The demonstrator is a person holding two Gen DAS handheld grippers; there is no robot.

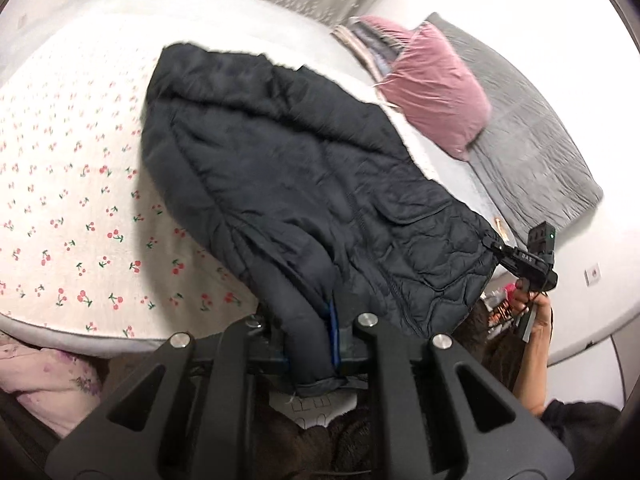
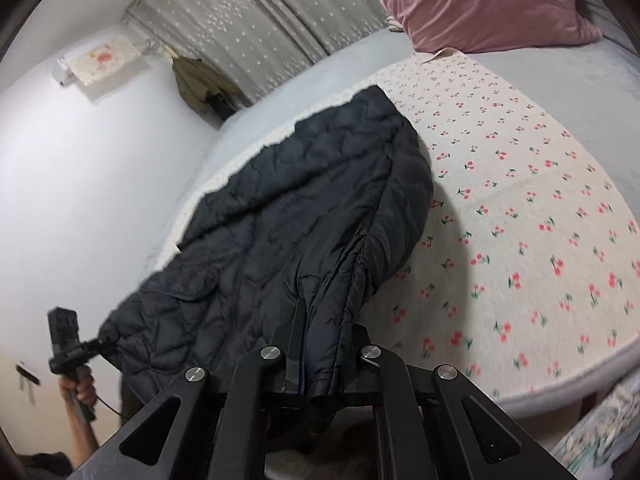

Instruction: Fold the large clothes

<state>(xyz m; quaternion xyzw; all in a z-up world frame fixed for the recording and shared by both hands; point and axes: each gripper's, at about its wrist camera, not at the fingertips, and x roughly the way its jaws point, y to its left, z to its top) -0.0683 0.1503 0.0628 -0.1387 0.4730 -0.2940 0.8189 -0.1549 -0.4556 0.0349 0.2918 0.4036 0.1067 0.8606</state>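
With each claw, left claw (image 1: 310, 344) and right claw (image 2: 324, 364), clamped on the jacket (image 1: 304, 184) hem, both corners should be carried evenly over the bed (image 1: 80, 200).

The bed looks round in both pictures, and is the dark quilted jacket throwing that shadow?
Left wrist view: the fisheye lens bows the cherry-print bed cover into a curve, and the dark quilted jacket casts a soft shadow beneath its edge. Right wrist view: same bending, shadow to the jacket's right, slight blur on the cherries.

I'm over a bed (image 2: 280, 92) with a cherry-print blanket (image 2: 520, 200), a pink pillow (image 2: 480, 0) at its head, a grey quilt (image 1: 532, 120) beside that, star-dotted grey curtains (image 2: 248, 24) behind, plain white walls (image 2: 80, 160) around.
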